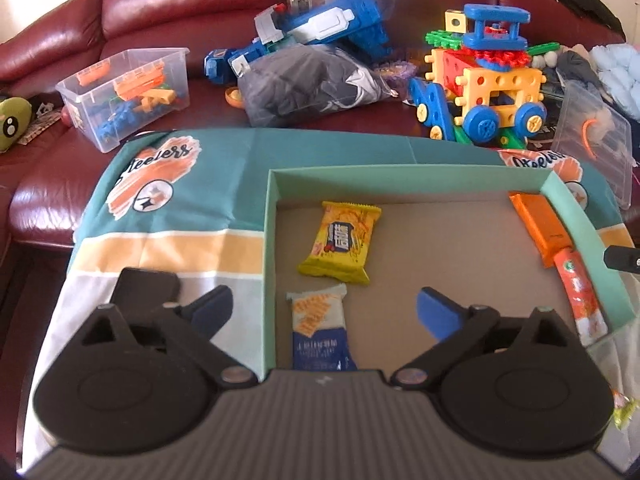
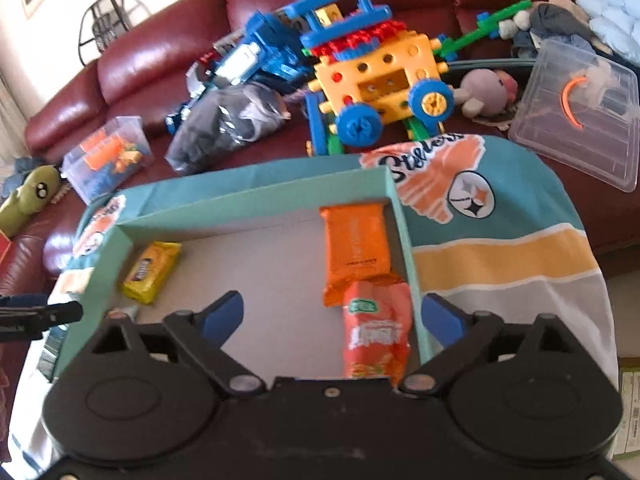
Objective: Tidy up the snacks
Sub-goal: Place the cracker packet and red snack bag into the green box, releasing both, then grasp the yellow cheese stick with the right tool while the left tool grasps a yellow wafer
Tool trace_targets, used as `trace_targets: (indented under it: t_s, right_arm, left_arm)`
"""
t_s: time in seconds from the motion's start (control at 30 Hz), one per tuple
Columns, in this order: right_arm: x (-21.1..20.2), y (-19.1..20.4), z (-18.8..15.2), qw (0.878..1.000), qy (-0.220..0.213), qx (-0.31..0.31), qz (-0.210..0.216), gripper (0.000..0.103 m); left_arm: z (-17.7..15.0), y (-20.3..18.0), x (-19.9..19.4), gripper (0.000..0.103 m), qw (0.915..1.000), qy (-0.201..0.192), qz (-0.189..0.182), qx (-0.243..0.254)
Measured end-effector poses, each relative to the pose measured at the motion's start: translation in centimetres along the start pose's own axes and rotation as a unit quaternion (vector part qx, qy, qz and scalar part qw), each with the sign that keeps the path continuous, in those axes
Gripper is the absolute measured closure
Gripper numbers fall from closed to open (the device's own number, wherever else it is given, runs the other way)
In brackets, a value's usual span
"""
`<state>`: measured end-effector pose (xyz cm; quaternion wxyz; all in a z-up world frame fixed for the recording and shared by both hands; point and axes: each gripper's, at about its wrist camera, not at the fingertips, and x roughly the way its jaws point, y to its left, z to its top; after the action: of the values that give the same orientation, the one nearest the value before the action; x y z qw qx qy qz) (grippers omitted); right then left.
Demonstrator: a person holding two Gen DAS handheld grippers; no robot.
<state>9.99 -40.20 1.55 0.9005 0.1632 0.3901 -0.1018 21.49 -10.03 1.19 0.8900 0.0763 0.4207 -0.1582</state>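
A shallow green-walled box (image 1: 272, 208) (image 2: 256, 190) lies on a teal cloth. Inside it are a yellow snack pack (image 1: 340, 246) (image 2: 150, 270), a white-and-blue snack bar (image 1: 320, 330), an orange pack (image 1: 538, 224) (image 2: 356, 244) and an orange-red pouch (image 1: 582, 294) (image 2: 376, 334). My left gripper (image 1: 324, 312) is open and empty, straddling the box's left wall above the white-and-blue bar. My right gripper (image 2: 334, 316) is open and empty, straddling the box's right wall just above the orange-red pouch.
The teal cloth (image 1: 192, 184) (image 2: 500, 216) covers a table before a red leather sofa (image 1: 180, 4). On the sofa are a clear bin of toys (image 1: 124, 96), a dark bag (image 1: 308, 84), a building-block vehicle (image 1: 480, 80) (image 2: 380, 76) and a clear lid (image 2: 576, 116). A dark flat object (image 1: 146, 286) lies on the cloth.
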Motion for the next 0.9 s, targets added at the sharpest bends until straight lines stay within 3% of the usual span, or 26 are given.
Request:
trace_targets:
  t_s: [0.13, 0.5, 0.63, 0.7, 0.77, 0.9]
  right_arm:
    - [-2.3, 0.7, -1.3, 1.0, 0.001, 0.0, 0.013, 0.002]
    - [-6.4, 4.0, -8.6, 0.998, 0.039, -0.014, 0.047, 0.004]
    - [-7.2, 4.7, -10.8, 0.997, 0.054, -0.017, 0.054, 0.025]
    - [-7.6, 4.9, -11.7, 0.997, 0.059, -0.017, 0.055, 0.05]
    - [-7.8, 4.9, -12.5, 0.996, 0.067, -0.017, 0.052, 0.069]
    - [-7.4, 4.8, -14.0, 0.994, 0.09, -0.017, 0.052, 0.071]
  left_arm:
    - [-1.7, 0.1, -2.4, 0.0, 0.9999, -0.001, -0.007, 0.009]
    - [-9.5, 1.8, -5.4, 0.0, 0.9986, 0.047, -0.008, 0.024]
    - [-11.8, 3.2, -6.1, 0.0, 0.9983, 0.057, 0.001, 0.012]
    - [-12.8, 4.3, -6.2, 0.0, 0.998, 0.062, 0.006, 0.002]
    - [-13.8, 5.4, -6.1, 0.002, 0.9975, 0.068, 0.015, -0.007]
    - [-15.7, 6.6, -5.2, 0.01, 0.9947, 0.101, 0.015, -0.014]
